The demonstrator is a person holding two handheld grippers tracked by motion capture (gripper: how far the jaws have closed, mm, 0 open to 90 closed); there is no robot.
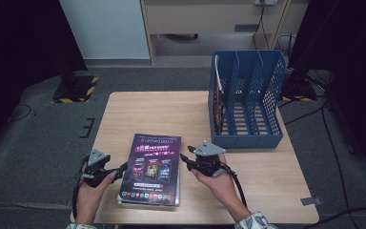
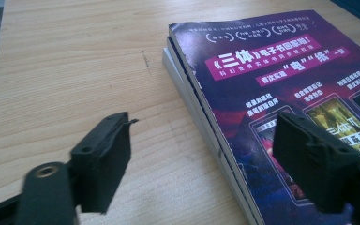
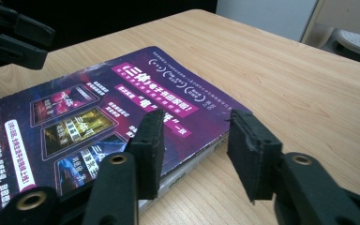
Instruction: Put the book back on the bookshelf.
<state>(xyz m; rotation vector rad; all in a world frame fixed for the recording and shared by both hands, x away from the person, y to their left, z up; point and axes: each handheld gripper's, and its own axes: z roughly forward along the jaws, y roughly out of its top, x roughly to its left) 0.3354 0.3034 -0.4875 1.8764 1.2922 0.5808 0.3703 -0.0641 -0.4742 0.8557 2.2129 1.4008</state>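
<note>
We see the left gripper with its jaws standing wide, nothing pressed between them; the stack of glossy purple-covered magazines lies just to its right, its edge passing between the 2 jaws. The right gripper has its jaws narrower (open, not pressing), straddling the stack's near corner. Beyond it stands a blue perforated plastic file rack on the pale wooden table.

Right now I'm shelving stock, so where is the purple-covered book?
In the high view the purple-covered book tops a small stack at the wooden table's near edge, between both tongs, left of the blue plastic file rack.
</note>
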